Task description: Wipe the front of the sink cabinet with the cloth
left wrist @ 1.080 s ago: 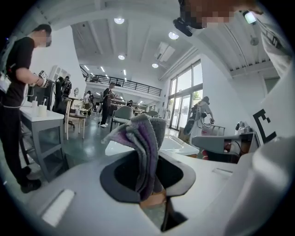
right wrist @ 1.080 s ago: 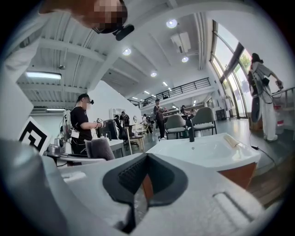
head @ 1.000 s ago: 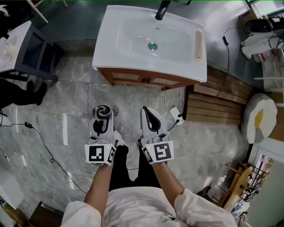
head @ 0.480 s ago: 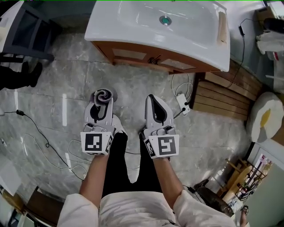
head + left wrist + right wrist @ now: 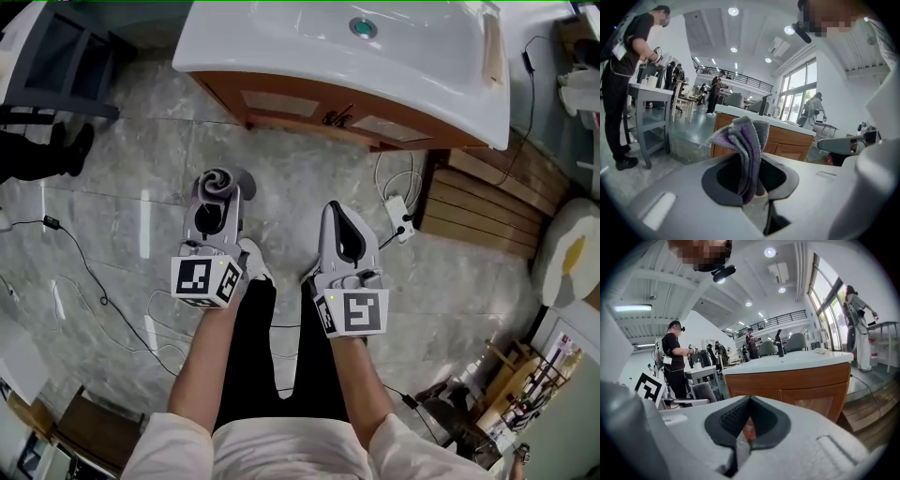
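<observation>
A bunched grey and purple cloth (image 5: 217, 182) (image 5: 743, 145) sticks up from my left gripper (image 5: 218, 194) (image 5: 751, 176), which is shut on it. My right gripper (image 5: 338, 214) (image 5: 746, 423) is shut with nothing in it and sits level with the left one. Both are held above the floor, some way in front of the sink cabinet (image 5: 319, 114) (image 5: 785, 140) (image 5: 806, 380). The cabinet has a brown wooden front with two doors and a white basin top (image 5: 281, 52). Neither gripper touches the cabinet.
A white power strip (image 5: 397, 217) with cables lies on the floor right of the cabinet, beside a wooden pallet (image 5: 487, 211). A black cable (image 5: 89, 277) trails on the grey tile floor at left. A grey table (image 5: 649, 112) with a person beside it stands further left.
The view has drifted so the cabinet sits higher and nearer the top edge. Both grippers stay side by side; the left one keeps its hold on the cloth.
</observation>
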Tool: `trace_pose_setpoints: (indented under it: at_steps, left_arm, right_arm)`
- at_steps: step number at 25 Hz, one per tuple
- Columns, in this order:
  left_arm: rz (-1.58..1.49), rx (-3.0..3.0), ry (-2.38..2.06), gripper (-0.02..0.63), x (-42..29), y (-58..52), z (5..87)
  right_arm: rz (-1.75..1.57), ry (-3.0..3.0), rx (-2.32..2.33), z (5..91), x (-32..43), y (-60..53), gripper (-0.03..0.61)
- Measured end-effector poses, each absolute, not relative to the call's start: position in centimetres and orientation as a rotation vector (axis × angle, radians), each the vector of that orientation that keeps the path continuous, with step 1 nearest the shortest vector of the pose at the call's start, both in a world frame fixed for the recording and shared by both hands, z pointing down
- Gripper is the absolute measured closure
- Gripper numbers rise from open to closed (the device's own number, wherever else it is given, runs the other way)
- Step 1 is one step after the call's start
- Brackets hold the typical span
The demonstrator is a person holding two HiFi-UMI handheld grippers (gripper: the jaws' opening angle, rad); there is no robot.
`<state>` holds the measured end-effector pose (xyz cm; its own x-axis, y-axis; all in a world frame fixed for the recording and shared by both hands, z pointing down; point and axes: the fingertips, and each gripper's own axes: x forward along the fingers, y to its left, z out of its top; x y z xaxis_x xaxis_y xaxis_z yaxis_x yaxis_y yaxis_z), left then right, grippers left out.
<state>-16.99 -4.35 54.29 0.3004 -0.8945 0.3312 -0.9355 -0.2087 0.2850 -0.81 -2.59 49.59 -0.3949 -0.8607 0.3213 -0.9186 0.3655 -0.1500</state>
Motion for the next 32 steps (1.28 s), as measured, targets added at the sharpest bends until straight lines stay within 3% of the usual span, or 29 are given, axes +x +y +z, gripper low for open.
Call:
trace_pose_setpoints:
  at_steps: [32]
  left_arm:
    - [0.199,2.012,-1.807,0.540,-22.7,-17.4,61.8]
  right_arm:
    - [0.493,-2.412,1.679,49.9,1.5,-3.1,0.578]
